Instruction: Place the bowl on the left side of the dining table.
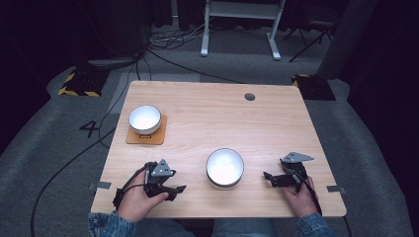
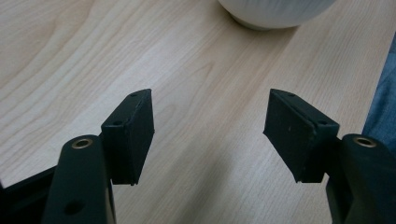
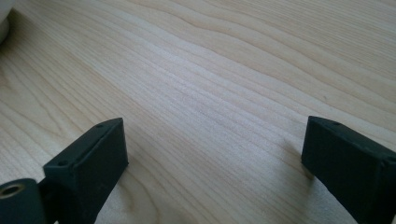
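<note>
A white bowl [image 1: 225, 167] sits near the front middle of the wooden table [image 1: 212, 118]; its base [image 2: 273, 11] appears at the top of the left gripper view. A second white bowl [image 1: 145, 119] rests on a brown coaster [image 1: 146, 136] at the left. My left gripper [image 1: 177, 190] lies low on the table left of the near bowl, jaws open and empty [image 2: 210, 135]. My right gripper [image 1: 268, 177] rests right of that bowl, also open with bare wood between its jaws [image 3: 215, 154].
A round grommet hole [image 1: 249, 96] marks the table's far side. Cables [image 1: 99, 128] trail over the grey floor at the left. A white desk frame [image 1: 242, 24] stands beyond the table. The table's front edge is close behind both hands.
</note>
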